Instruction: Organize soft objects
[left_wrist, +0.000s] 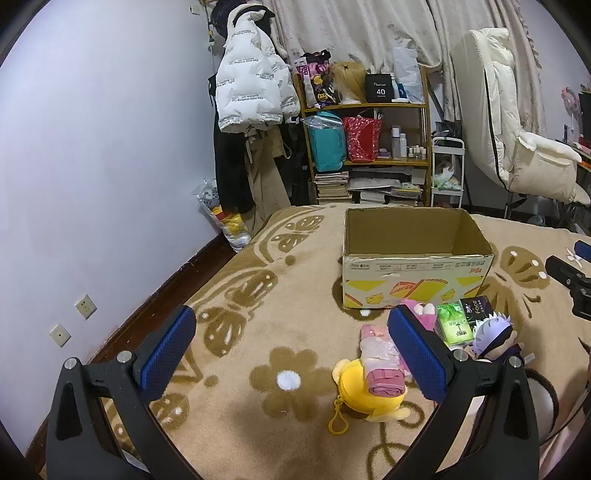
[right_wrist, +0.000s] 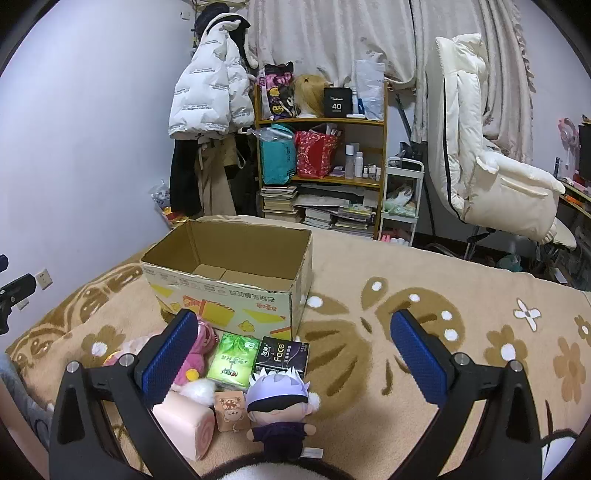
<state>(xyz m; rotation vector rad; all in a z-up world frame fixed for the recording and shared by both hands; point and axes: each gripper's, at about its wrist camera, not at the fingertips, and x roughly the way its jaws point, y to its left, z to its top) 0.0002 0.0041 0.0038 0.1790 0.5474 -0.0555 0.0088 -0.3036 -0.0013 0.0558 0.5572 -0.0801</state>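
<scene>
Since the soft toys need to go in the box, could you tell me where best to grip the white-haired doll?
Probably grip the white-haired doll across its big round head, coming from above with the open right gripper. It sits upright facing the camera; the head is its widest, squashiest part, and the sides look free.

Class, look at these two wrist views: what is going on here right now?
A person holds two grippers over a bed with a flowered blanket. Both the left gripper and right gripper are open and hold nothing. The cardboard box looks empty. Soft things wait in front of it: a white-haired plush doll, tissue packs and a yellow plush pouch. Sorting has not visibly begun.
</scene>
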